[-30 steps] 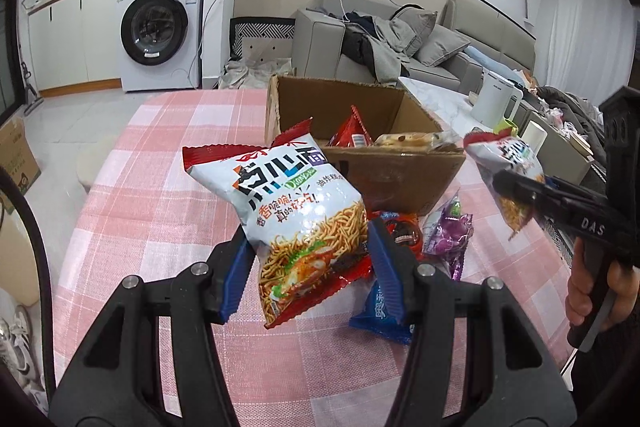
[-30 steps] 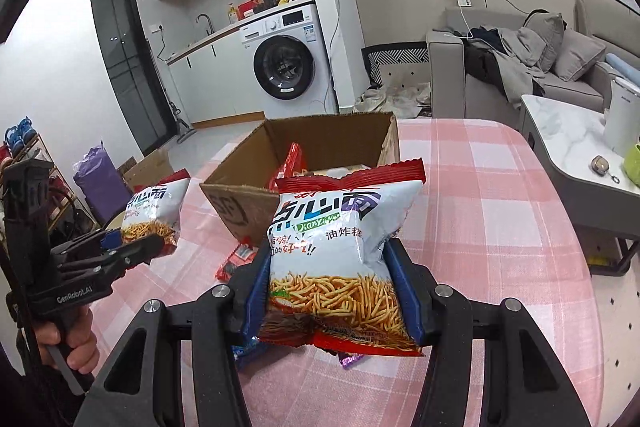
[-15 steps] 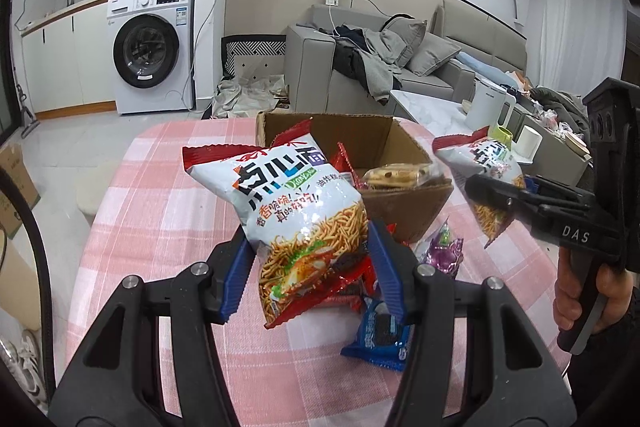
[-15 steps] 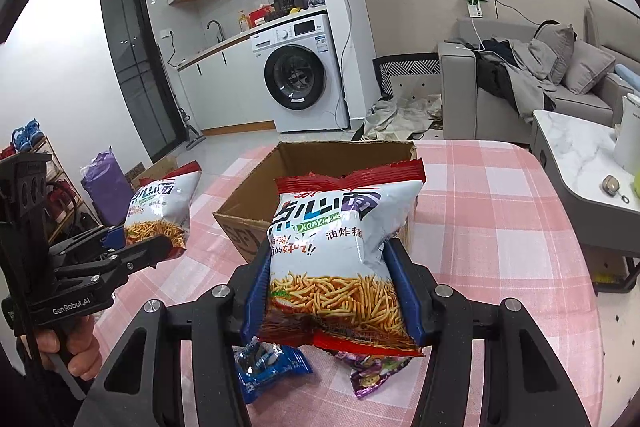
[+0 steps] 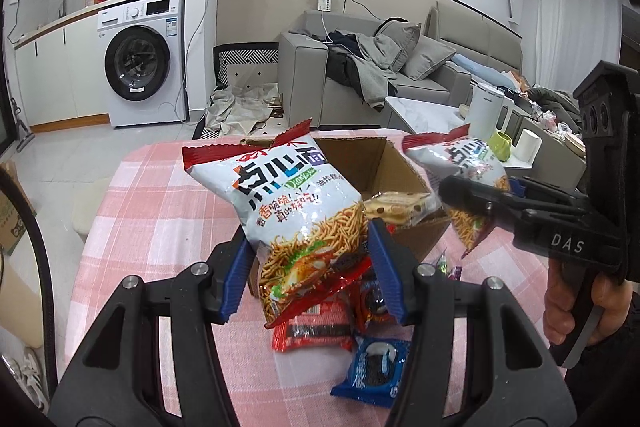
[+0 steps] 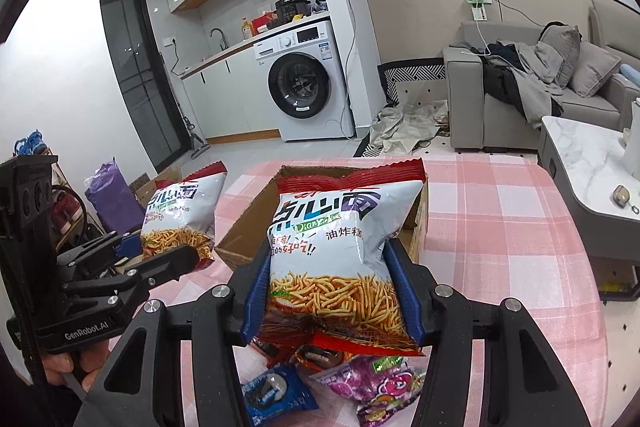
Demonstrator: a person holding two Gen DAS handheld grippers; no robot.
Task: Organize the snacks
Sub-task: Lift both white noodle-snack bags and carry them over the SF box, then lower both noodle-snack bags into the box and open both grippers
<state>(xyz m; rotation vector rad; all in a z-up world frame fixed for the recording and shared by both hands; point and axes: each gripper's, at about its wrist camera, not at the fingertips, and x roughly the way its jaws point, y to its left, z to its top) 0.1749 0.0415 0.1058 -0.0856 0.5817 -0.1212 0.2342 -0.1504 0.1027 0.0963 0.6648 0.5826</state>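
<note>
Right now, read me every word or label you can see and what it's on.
"DAS": right gripper body.
"GenRobot.AI": left gripper body.
"点心面": noodle snack bag in the left gripper.
"油炸糕": noodle snack bag in the right gripper.
Unreadable: washing machine labels, blue cookie packet, purple candy bag.

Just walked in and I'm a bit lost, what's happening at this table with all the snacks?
A person is sorting snacks with a handheld gripper in each hand. The left gripper is shut on one noodle bag, and the right gripper is shut on a matching bag. Both bags are held up in the air near the open cardboard box, which already has a few snacks inside. A blue cookie pack, a red packet and a purple candy bag lie loose on the pink checked tablecloth.
</note>
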